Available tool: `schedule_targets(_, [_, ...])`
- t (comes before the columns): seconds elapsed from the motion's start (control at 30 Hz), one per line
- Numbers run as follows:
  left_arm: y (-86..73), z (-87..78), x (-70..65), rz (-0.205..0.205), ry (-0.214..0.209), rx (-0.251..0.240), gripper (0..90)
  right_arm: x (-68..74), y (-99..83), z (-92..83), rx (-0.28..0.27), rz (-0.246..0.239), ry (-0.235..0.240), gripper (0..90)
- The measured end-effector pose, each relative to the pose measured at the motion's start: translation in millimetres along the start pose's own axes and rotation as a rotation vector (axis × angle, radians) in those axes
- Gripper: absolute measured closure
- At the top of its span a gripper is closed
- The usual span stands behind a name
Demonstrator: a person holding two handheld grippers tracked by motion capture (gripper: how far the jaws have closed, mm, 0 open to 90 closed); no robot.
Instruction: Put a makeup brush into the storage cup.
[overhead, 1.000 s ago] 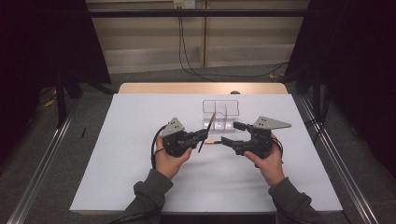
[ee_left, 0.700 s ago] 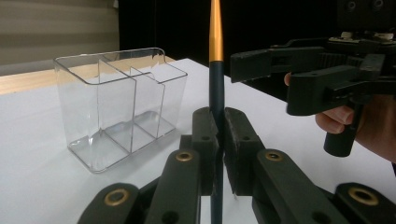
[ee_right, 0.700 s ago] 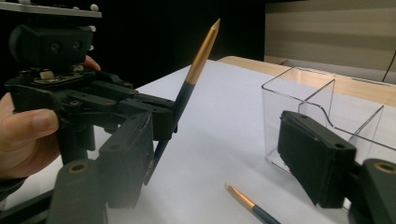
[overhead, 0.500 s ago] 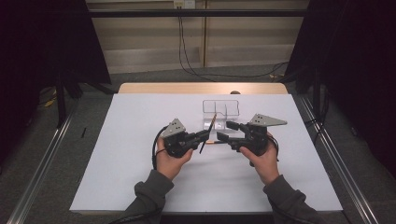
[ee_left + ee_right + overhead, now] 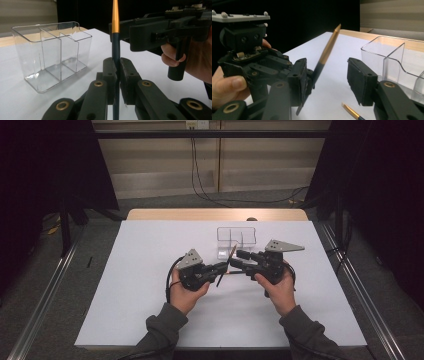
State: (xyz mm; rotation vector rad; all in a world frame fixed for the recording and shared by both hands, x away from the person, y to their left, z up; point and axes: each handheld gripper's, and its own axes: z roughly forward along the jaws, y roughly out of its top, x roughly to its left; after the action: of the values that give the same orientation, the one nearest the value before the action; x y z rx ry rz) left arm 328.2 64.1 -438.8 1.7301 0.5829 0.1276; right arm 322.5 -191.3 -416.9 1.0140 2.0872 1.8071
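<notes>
Gold-tipped and dark-bodied, a pencil-like stick (image 5: 115, 42) stands pinched between the jaws of the left hand-held gripper (image 5: 116, 72), its long axis running up and slightly away from the person, gold end uppermost. From above the same stick (image 5: 226, 266) reads as a thin slanted line held above the white worktop (image 5: 150, 295), its upper tip pointing toward the clear plastic divided box (image 5: 235, 240) just beyond. The right hand-held gripper (image 5: 239, 260) faces the left one head-on, jaws spread wide, and the right gripper view puts the stick (image 5: 325, 53) inside that gap, close against one pad (image 5: 300, 80) and well off the other; contact I cannot confirm. So the stick lies directly between the two tools, already in the left one's hold, with the right one nearest to take it. A second gold-and-dark stick (image 5: 353, 112) lies flat on the worktop below the right jaws. Against the frame a second earlier, the right hand has come inward toward the left, narrowing the space between the tools, while the left hand and the stick's slant look much the same. My guess: a handover toward the box, not yet made.
</notes>
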Motion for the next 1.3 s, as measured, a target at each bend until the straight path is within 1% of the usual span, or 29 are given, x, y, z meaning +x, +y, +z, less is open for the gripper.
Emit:
schedule_targets(0.03, [0.1, 0.5, -1.1, -0.003, 0.009, 0.005, 83.8, 0.1, 0.5, 0.1, -0.001, 0.002, -0.004, 53.5])
schedule_targets(0.1, [-0.9, 2.1, -1.5, -0.005, -0.006, -0.005, 83.8, -0.1, 1.6, 0.6, -0.002, 0.011, 0.003, 55.0])
schedule_targets(0.13, [-0.9, 2.3, -2.2, -0.001, -0.003, 0.007, 83.8, -0.3, 1.8, 1.0, 0.000, 0.014, 0.004, 55.1])
schedule_targets(0.23, [-1.2, 3.4, -2.3, 0.006, -0.007, 0.010, 83.8, -0.1, 2.4, 2.2, 0.003, 0.027, 0.004, 58.2])
schedule_targets(0.27, [-1.1, 3.2, -2.7, 0.010, 0.000, 0.011, 83.8, 0.0, 2.6, 2.4, 0.002, 0.028, 0.008, 58.9])
schedule_targets(0.4, [-0.9, 3.2, -2.9, 0.005, -0.012, 0.008, 83.8, 0.5, 3.4, 2.2, -0.001, 0.026, 0.008, 63.1])
schedule_targets(0.47, [-1.2, 3.7, -3.3, 0.006, -0.009, 0.006, 83.8, -0.1, 3.3, 2.4, -0.007, 0.031, 0.010, 64.2])
schedule_targets(0.5, [-1.4, 3.9, -2.9, 0.011, -0.010, 0.010, 83.8, 0.0, 3.2, 2.7, -0.007, 0.033, 0.011, 64.6])
schedule_targets(0.53, [-1.6, 4.2, -3.2, 0.008, -0.011, 0.013, 83.8, 0.4, 3.0, 3.3, -0.007, 0.036, 0.015, 65.0])
schedule_targets(0.67, [-1.7, 4.1, -2.7, 0.012, -0.016, 0.017, 83.8, 1.9, 2.2, 5.5, -0.005, 0.035, 0.022, 68.2])
schedule_targets(0.73, [-1.6, 3.9, -2.9, 0.014, -0.011, 0.018, 83.8, 2.3, 2.0, 6.3, -0.003, 0.036, 0.025, 69.3])
schedule_targets(0.87, [-1.6, 3.9, -3.6, 0.005, -0.011, 0.010, 83.8, 2.8, 2.5, 6.1, -0.002, 0.038, 0.029, 71.3])
schedule_targets(0.9, [-1.5, 3.8, -3.4, 0.007, -0.010, 0.012, 83.8, 3.0, 2.6, 5.8, -0.001, 0.038, 0.027, 72.4])
schedule_targets(0.93, [-1.6, 4.0, -3.4, 0.004, -0.010, 0.003, 83.8, 3.1, 2.7, 5.5, -0.002, 0.038, 0.025, 73.8])
schedule_targets(1.03, [-1.6, 4.5, -4.6, -0.005, -0.014, 0.001, 83.8, 2.4, 2.9, 4.8, -0.010, 0.039, 0.029, 78.2])
schedule_targets(1.07, [-1.9, 4.3, -3.8, 0.002, -0.020, 0.003, 83.8, 2.0, 3.0, 4.5, -0.011, 0.038, 0.026, 79.2])
schedule_targets(1.13, [-2.2, 4.9, -4.3, -0.002, -0.021, -0.001, 83.8, 1.4, 2.8, 4.1, -0.014, 0.053, 0.034, 80.7])
schedule_targets(1.17, [-2.2, 4.8, -4.1, 0.009, -0.021, 0.008, 83.8, 1.2, 2.6, 4.0, -0.016, 0.059, 0.040, 81.5])
schedule_targets(1.2, [-2.5, 5.1, -5.2, 0.000, -0.019, 0.005, 87.9, 1.2, 2.5, 4.1, -0.017, 0.060, 0.046, 83.3])
schedule_targets(1.23, [-2.6, 5.1, -5.3, -0.001, -0.018, 0.004, 90.0, 1.8, 2.5, 3.7, -0.016, 0.051, 0.036, 83.5])
schedule_targets(1.27, [-2.8, 5.6, -5.5, 0.000, -0.018, 0.011, 90.0, 1.8, 2.5, 3.8, -0.020, 0.052, 0.034, 83.6])
schedule_targets(1.3, [-2.9, 5.8, -5.8, 0.001, -0.016, 0.013, 90.0, 1.5, 2.7, 4.0, -0.020, 0.056, 0.043, 83.6])
